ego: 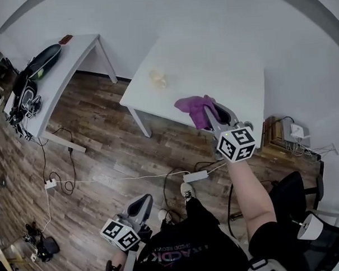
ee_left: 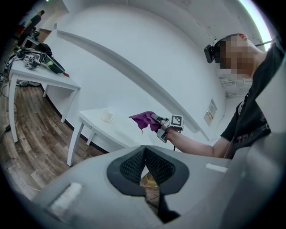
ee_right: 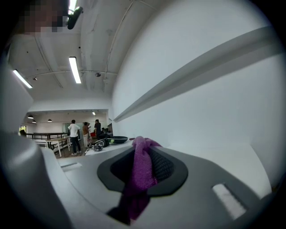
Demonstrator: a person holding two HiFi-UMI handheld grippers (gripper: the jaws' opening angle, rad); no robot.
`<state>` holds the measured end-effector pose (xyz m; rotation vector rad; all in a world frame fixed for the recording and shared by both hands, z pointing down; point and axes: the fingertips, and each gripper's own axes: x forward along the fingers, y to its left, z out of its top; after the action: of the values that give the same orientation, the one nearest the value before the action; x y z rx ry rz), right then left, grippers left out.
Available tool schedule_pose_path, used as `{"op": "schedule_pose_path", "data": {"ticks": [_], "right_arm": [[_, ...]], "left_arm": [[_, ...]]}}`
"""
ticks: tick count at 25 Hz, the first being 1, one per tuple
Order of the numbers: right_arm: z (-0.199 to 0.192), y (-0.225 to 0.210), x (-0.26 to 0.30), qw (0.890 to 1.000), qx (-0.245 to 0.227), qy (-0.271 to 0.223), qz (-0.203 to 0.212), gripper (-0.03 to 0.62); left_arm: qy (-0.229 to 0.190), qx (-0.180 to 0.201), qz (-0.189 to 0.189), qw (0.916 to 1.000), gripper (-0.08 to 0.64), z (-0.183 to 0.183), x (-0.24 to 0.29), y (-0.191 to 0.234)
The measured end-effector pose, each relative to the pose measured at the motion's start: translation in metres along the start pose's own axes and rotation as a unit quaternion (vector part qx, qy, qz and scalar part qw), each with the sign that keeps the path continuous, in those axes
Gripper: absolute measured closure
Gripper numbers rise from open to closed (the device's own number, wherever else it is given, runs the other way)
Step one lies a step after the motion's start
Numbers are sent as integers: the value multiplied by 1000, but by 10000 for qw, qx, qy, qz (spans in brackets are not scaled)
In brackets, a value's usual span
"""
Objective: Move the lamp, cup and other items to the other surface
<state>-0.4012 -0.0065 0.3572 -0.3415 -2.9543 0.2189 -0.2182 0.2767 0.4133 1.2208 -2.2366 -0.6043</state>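
R tongs (ego: 209,114) clenched on a purple cloth (ego: 192,107), held just above the white tabletop (ego: 228,62), near what looks like a cup (ego: 158,78). L tongs (ego: 142,205) closed, empty, low by the lap. Best bet: keep grip firm, dangling tail clear of cup, release only once the cloth rests on target surface.

near bench (ego: 222,57): white, a pale cup (ego: 158,78) on it | far bench (ego: 76,49): white, dark gear (ego: 43,60) lying along it | floor (ego: 102,135): wood planks, white power strip (ego: 195,176), loose cables (ego: 68,184)
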Motion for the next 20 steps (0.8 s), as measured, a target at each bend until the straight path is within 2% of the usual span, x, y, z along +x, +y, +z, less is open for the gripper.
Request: {"op": "schedule_pose_path", "data": {"ticks": [10,20], "right_arm": [[10,66,-83,9992,132,-385,47,525],[-13,97,-170,9984,355,-373,-232,525]], "left_arm": [[82,243,-456,9986,557,1,-12,-15],[192,497,-978,9938,557,-12,-19,-45]]}}
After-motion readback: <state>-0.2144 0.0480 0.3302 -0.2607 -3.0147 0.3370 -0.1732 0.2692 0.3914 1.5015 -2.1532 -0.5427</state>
